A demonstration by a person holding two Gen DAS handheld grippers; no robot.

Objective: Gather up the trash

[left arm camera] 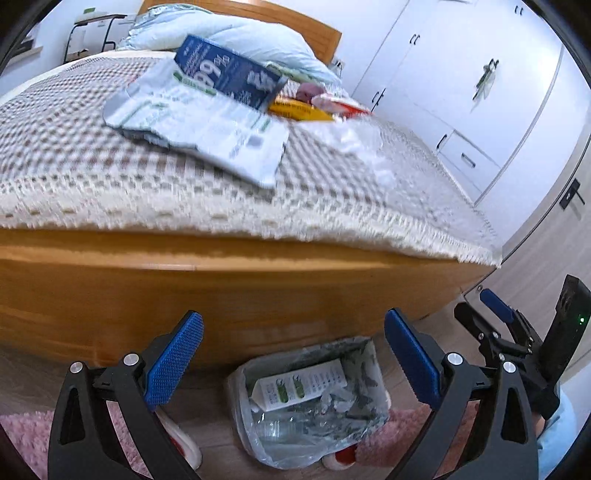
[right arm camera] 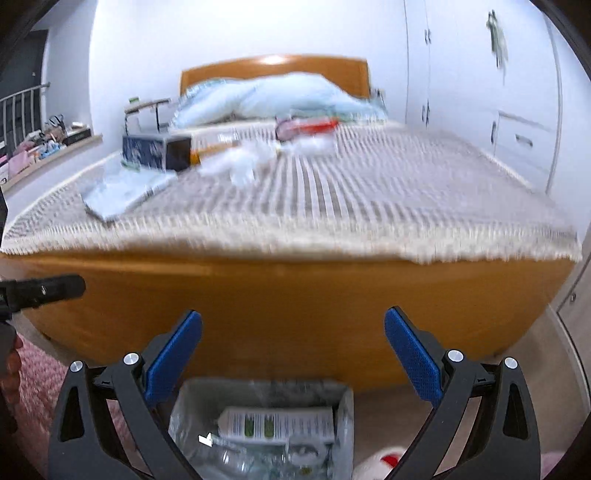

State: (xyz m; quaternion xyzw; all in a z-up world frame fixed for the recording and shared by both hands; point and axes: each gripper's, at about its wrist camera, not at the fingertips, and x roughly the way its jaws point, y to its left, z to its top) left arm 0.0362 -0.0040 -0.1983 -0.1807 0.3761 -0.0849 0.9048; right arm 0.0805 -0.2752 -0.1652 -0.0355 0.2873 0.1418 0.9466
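Both claws released, empty: left gripper (left arm camera: pixel 293 363) and right gripper (right arm camera: pixel 293 360) over lined bin (left arm camera: pixel 236 398) (carton (left arm camera: pixel 299 384) inside); bed litter (left arm camera: pixel 207 125) blurred, apparently packaging.

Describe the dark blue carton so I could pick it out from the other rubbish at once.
Start at the bed with the checked cream cover. Among the litter near its middle, the dark blue carton rests partly on a flat, pale printed mailer bag, just before the light blue pillow. It is the only navy piece, with a big white "99" printed on its side.
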